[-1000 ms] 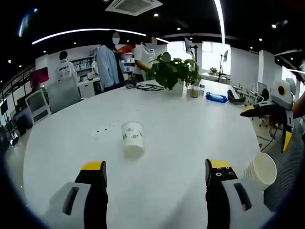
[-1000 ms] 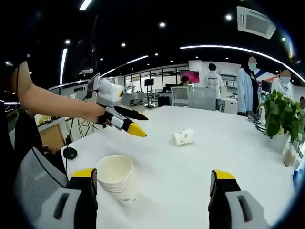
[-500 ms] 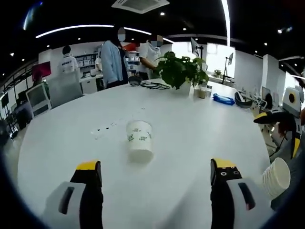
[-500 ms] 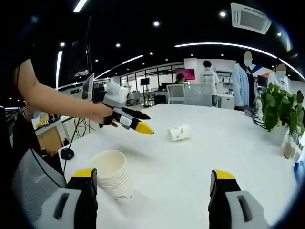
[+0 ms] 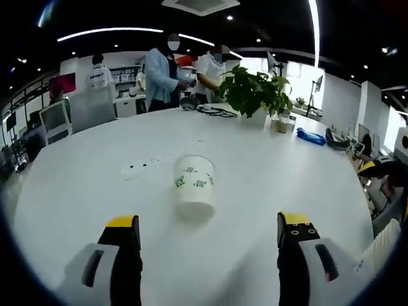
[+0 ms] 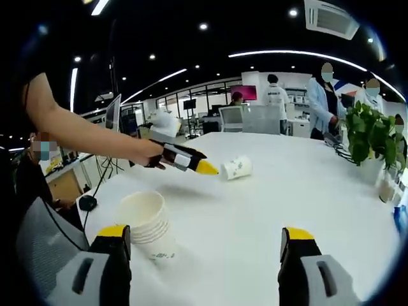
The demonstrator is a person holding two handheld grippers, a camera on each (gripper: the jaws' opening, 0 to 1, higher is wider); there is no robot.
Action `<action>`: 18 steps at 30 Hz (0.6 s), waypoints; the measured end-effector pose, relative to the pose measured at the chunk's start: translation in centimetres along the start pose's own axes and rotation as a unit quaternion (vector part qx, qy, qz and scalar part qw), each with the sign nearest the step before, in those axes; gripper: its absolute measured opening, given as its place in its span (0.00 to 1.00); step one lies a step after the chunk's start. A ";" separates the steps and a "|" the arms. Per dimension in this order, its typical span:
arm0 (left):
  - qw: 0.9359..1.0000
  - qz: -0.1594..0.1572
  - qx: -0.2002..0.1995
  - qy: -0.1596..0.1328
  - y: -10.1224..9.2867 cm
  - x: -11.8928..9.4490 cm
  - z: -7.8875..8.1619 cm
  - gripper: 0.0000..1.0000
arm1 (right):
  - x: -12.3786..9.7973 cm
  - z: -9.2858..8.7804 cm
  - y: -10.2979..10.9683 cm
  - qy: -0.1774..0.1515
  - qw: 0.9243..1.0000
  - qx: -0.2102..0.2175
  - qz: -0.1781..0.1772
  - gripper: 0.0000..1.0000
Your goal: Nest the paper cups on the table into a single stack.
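A single paper cup [image 5: 194,183] lies on its side on the white bench [image 5: 83,185], base toward the left camera, rim away. It carries a green printed pattern; the print is too small to read. In the right gripper view the same cup [image 6: 236,168] lies just ahead of the yellow tips of the left hand-held gripper [image 6: 203,166], apart from them.

Left hand-held gripper [image 5: 208,231]: jaws spread wide, nothing between them, the cup beyond the tips.

Right hand-held gripper [image 6: 203,241]: jaws likewise spread, released. Stack of cups [image 6: 147,224] stands upright near its left jaw, not gripped; green marks at the base are illegible. In the left gripper view the stack [image 5: 383,241] is cut off by the frame edge.

Potted plant [image 5: 256,95] stands at the bench's far side; small items beside it are blurred.
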State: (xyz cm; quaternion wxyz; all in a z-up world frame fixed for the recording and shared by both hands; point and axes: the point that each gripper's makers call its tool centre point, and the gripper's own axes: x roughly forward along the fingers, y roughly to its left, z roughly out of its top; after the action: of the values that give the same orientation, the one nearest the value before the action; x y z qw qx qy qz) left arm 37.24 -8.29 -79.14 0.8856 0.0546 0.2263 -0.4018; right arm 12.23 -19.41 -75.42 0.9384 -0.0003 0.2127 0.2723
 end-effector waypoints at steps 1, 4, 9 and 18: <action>1.000 0.003 -0.001 -0.004 0.2 0.1 0.1 0.83 | 0.0 -0.1 0.0 0.001 1.000 0.000 -0.001 0.98; 1.000 0.007 -0.005 -0.013 0.3 0.5 0.4 0.79 | -0.1 -0.4 -0.1 0.004 1.000 -0.001 -0.002 0.98; 1.000 0.004 0.002 -0.010 0.2 1.5 0.2 0.75 | -0.3 -0.5 -0.5 0.002 1.000 0.008 -0.015 0.97; 1.000 0.005 -0.012 -0.007 0.5 3.4 -0.5 0.67 | -0.4 -1.1 -0.4 0.008 1.000 0.005 -0.020 0.94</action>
State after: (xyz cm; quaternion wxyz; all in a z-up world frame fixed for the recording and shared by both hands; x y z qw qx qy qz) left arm 39.34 -10.13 -81.15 0.8900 0.0422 0.2246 -0.3946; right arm 11.68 -20.08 -76.31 0.9419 -0.0017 0.2217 0.2522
